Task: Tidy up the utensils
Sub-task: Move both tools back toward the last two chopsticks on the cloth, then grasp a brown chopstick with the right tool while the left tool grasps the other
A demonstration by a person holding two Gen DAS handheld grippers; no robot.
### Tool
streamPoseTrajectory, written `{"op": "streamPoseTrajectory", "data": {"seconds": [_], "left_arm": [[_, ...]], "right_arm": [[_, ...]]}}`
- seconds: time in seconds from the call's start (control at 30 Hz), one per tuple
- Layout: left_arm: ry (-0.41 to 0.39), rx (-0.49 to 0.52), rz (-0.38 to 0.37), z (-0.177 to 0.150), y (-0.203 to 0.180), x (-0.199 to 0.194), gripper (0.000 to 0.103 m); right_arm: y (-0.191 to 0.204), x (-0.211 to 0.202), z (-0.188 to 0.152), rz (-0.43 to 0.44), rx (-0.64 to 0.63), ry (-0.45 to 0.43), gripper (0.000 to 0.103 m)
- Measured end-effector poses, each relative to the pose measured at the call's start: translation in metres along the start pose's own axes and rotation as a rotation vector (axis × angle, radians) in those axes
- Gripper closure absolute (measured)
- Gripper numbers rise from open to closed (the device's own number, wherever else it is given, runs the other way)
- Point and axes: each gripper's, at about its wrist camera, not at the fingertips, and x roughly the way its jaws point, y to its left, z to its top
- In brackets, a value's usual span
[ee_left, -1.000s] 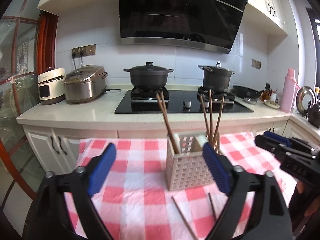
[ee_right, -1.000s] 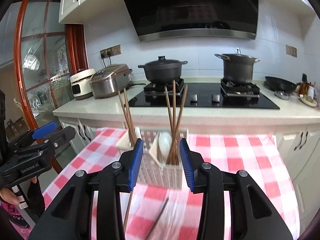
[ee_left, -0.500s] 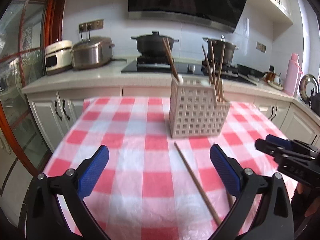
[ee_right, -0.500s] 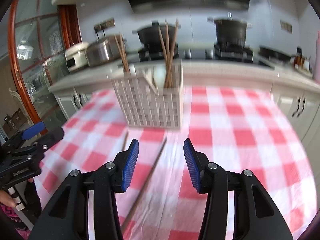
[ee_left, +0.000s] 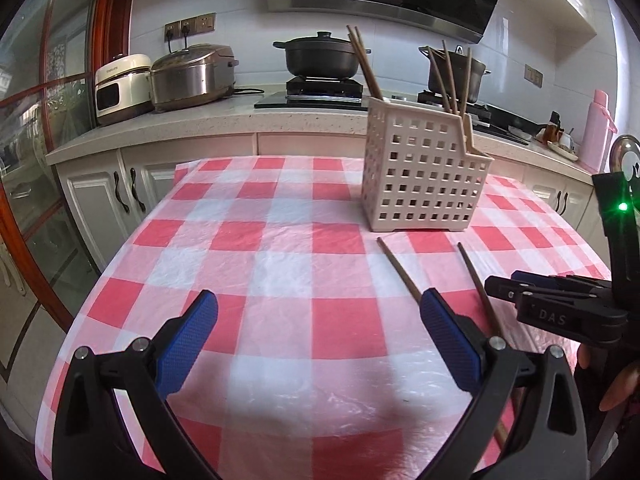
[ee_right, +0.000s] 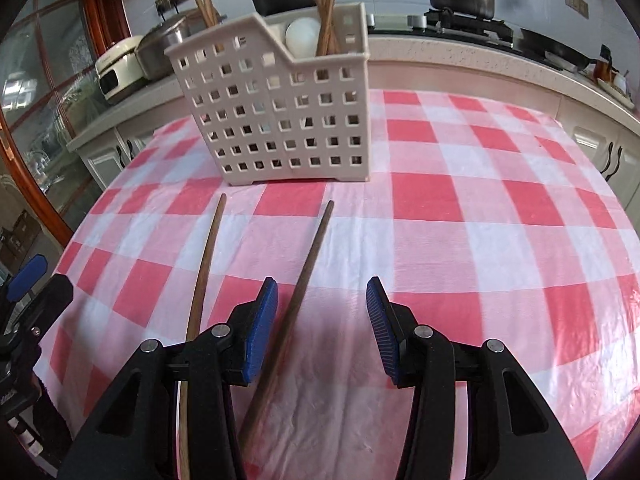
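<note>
Both grippers have descended toward the checked tablecloth [ee_right: 460, 200]. The left gripper [ee_left: 318, 344] gapes wide and empty; the right gripper [ee_right: 322, 328], half-open and gripping nothing, straddles one chopstick [ee_right: 308, 272], the other chopstick [ee_right: 206, 264] at 9 o'clock. The utensil basket [ee_right: 280, 120] stands at 12 o'clock.

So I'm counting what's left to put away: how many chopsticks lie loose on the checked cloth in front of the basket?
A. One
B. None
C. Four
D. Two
D: two chopsticks lie flat on the cloth before the basket, the left chopstick outside the right gripper and the right chopstick running between its open fingers; the rest stand in the basket.
</note>
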Motion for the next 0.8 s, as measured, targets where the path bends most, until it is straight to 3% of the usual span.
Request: {"op": "streamPoseTrajectory", "data": {"seconds": [0.4,0.53,0.63,0.8], "left_arm": [[0.021,-0.009,-0.018,-0.002,0.009,0.008,0.005],[0.035,-0.004,-0.016,-0.003,0.005,0.012,0.005],[0.053,-0.005,-0.014,-0.003,0.003,0.015,0.005],[0.09,0.012,-0.001,0.0,-0.005,0.023,0.005]], "right_arm": [[0.02,0.022,0.012,-0.109,-0.076,0.049,0.066],[0.026,0.022,0.013,-0.124,-0.093,0.054,0.09],[0.025,0.02,0.01,-0.128,-0.096,0.051,0.097],[0.015,0.013,0.004,-0.104,-0.071,0.048,0.097]]}}
